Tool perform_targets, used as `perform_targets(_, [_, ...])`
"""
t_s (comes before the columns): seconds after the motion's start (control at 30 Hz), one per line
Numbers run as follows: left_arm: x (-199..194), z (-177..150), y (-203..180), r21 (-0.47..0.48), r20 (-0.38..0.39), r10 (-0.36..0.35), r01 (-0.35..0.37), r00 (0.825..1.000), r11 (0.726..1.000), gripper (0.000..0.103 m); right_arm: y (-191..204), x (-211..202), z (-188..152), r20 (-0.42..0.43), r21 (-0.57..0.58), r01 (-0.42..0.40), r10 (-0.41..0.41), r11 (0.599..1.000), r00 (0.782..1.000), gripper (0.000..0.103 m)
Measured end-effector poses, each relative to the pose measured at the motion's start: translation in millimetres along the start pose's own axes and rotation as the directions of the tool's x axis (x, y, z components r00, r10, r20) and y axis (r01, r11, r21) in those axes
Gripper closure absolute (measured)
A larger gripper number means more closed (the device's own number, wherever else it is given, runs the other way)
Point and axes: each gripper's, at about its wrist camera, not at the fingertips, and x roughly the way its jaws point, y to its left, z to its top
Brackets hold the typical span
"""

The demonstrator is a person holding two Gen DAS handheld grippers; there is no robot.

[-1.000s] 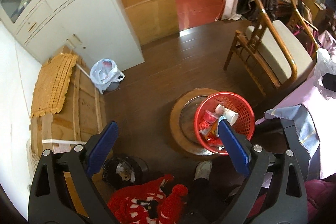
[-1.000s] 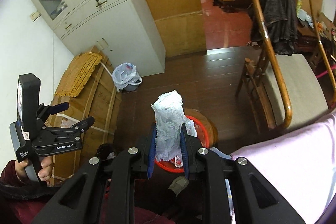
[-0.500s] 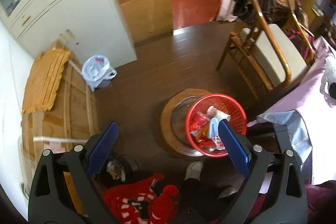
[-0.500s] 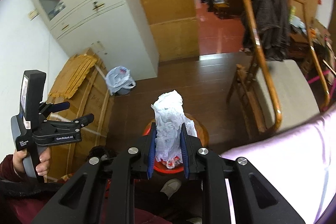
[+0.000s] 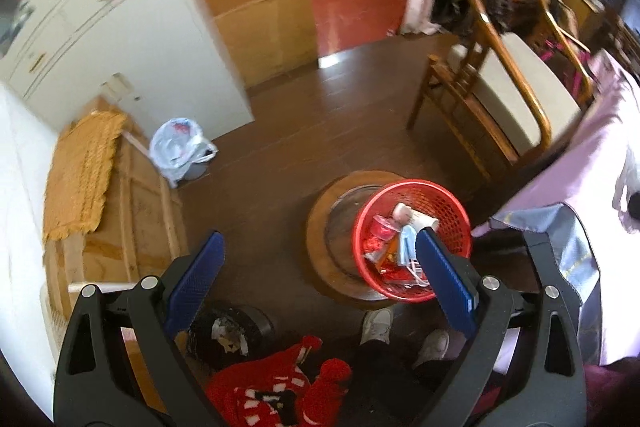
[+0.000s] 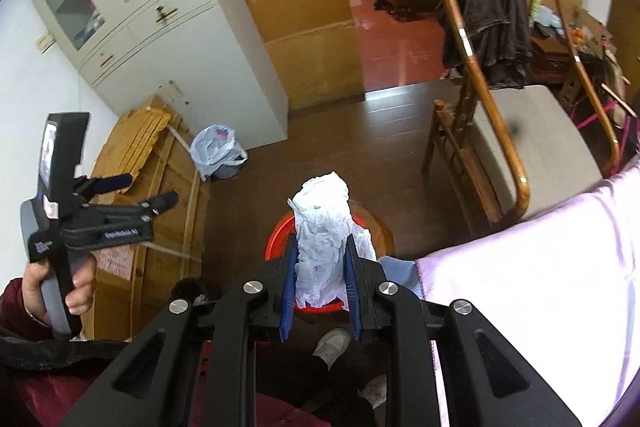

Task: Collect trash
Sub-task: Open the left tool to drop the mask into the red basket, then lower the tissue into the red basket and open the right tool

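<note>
My right gripper [image 6: 321, 251] is shut on a crumpled white tissue wad [image 6: 325, 227] that sticks up between its blue pads. It hangs above the red mesh basket [image 6: 280, 233], which the wad mostly hides in the right wrist view. In the left wrist view the same red basket [image 5: 448, 203] sits on a round wooden stool [image 5: 320, 227] and holds several wrappers and a paper cup. My left gripper [image 5: 320, 247] stands open with nothing between its fingers, high above the floor. In the right wrist view the left gripper [image 6: 148, 191] shows at the left, held in a hand.
A white cabinet [image 5: 120, 39] and a wooden crate [image 5: 120, 211] stand at the left, with a bagged bin [image 5: 180, 151] between them. A wooden chair [image 5: 500, 99] with a dark jacket stands at the right. A pink cloth [image 6: 540, 287] covers the surface at the right. The person's shoes [image 5: 376, 319] are below.
Both views have drifted a little. In the right wrist view the basket has slid further under the held tissue. The left gripper stays open.
</note>
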Motion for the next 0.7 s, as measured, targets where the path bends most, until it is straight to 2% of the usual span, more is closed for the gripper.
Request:
perform_targets(0.13, [-14.5,-26.6,12.5,-0.097,-0.031,0.033,-0.036,0.999,0.995,0.01,0.7,16.4,-6.4,-0.045,-0.032,-0.087,0.085,0.996,0.995,0.081])
perform_targets(0.27, [-21.1,-59.7,20.1,-0.157,-0.098,0.074,-0.089,0.992,0.984,0.01,9.3,42.6,-18.5,-0.123,-0.085,-0.157,0.146,0.984,0.982,0.081])
perform_targets(0.4, [-25.3,-76.4,27.0,-0.21,-0.122,0.073,-0.098,0.99,0.973,0.01,15.3,67.4,-18.7,-0.188,-0.109,-0.171,0.149,0.979,0.971,0.08])
perform_targets(0.57, [-36.5,-83.6,33.6,-0.226,-0.096,0.121,-0.14,0.988,0.964,0.01,29.1,105.2,-7.7,-0.25,-0.147,-0.186,0.146,0.971,0.957,0.079])
perform_targets(0.7, [-36.1,-95.7,46.8,-0.245,-0.111,0.153,-0.176,0.982,0.953,0.01,45.6,146.0,-10.5,-0.316,-0.189,-0.189,0.122,0.964,0.941,0.079])
